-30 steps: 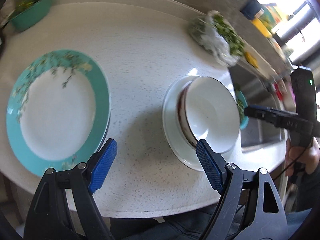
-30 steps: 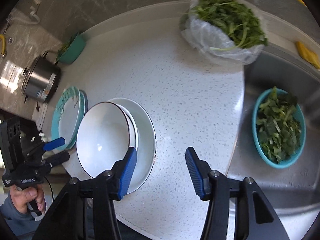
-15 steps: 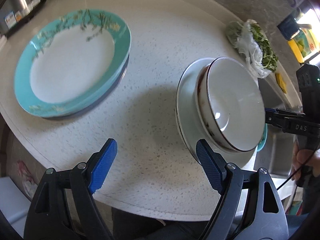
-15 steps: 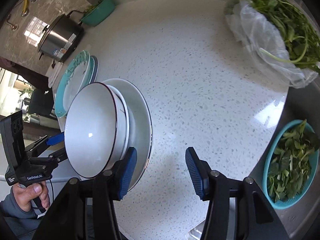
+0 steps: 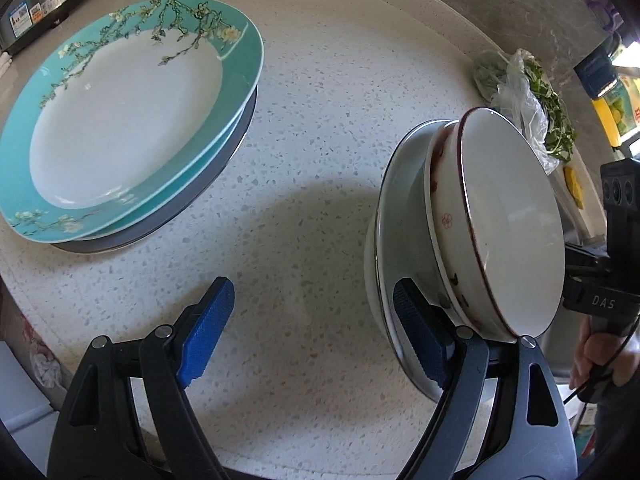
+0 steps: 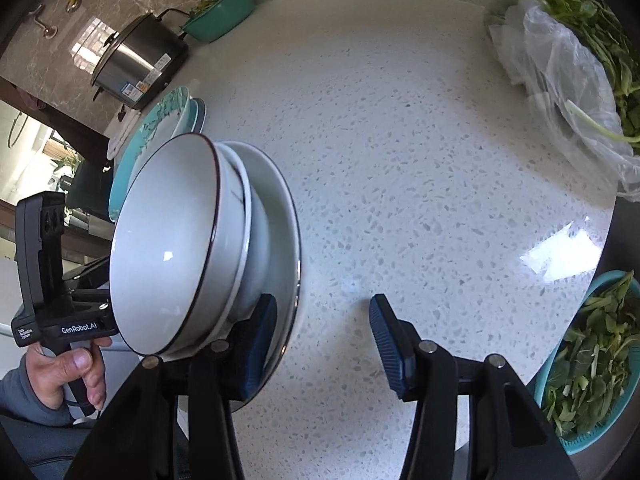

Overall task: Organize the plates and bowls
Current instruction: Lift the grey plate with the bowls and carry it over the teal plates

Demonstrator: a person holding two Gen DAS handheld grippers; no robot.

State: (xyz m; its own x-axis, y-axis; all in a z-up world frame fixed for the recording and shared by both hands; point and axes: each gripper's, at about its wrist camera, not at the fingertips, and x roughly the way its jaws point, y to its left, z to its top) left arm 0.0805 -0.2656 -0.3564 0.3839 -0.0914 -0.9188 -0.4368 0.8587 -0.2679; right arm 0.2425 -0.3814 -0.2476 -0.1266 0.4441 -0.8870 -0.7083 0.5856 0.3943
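Bowls [image 5: 508, 224] nested on the white plate [image 5: 400, 208] sit between the two claws, left gripper [image 5: 308, 328] wide and empty, right gripper [image 6: 324, 340] half-open and empty, each with one finger inside the plate's rim

a white speckled stone counter [image 5: 312, 128] with a rounded front edge carries everything. on it, a stack of teal-rimmed plates [image 5: 120, 120] with a blossom pattern sits toward one side. a white plate [image 6: 280, 216] lies apart from that stack, with nested bowls on it. a plastic bag of leafy greens [image 6: 568, 48] rests near the far edge. a steel pot [image 6: 136, 60] and a teal basin [image 6: 220, 12] stand at the far corner, close together.
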